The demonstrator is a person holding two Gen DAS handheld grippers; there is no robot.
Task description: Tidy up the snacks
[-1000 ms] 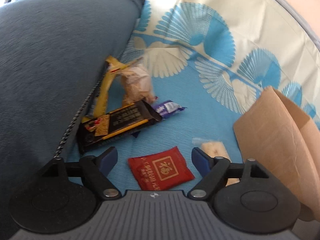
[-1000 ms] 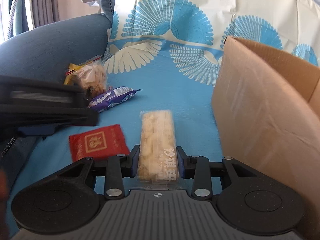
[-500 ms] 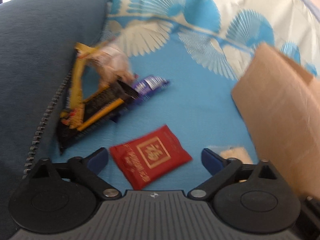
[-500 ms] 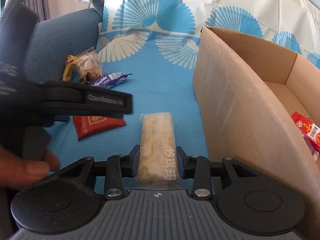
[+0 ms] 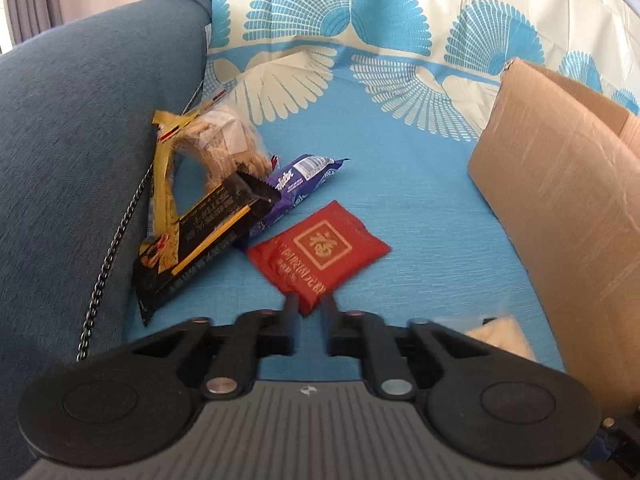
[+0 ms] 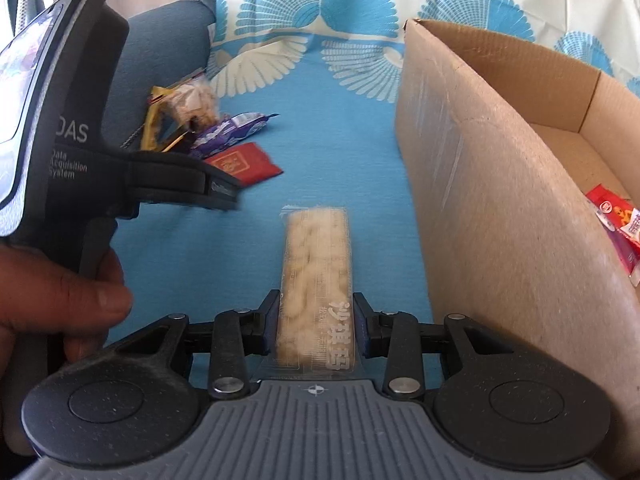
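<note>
My left gripper [image 5: 308, 305] is shut on the near corner of a red snack packet [image 5: 318, 249] that lies on the blue cloth; the packet also shows in the right wrist view [image 6: 244, 162]. My right gripper [image 6: 316, 312] is shut on a clear-wrapped pale crispy bar [image 6: 316, 264], held just above the cloth beside the cardboard box [image 6: 480, 200]. The box [image 5: 560, 208] holds a red snack packet [image 6: 618, 224]. The bar's end [image 5: 500, 336] shows in the left wrist view.
A black-and-yellow bar [image 5: 200, 236], a purple packet [image 5: 296, 184] and a clear yellow-trimmed bag [image 5: 216, 144] lie piled against a blue-grey cushion [image 5: 80, 140]. The left gripper's body and the hand holding it [image 6: 60, 200] fill the left of the right wrist view.
My left gripper has closed from wide open onto the red packet's corner. My right gripper has lifted the crispy bar, bringing the box's inside into view.
</note>
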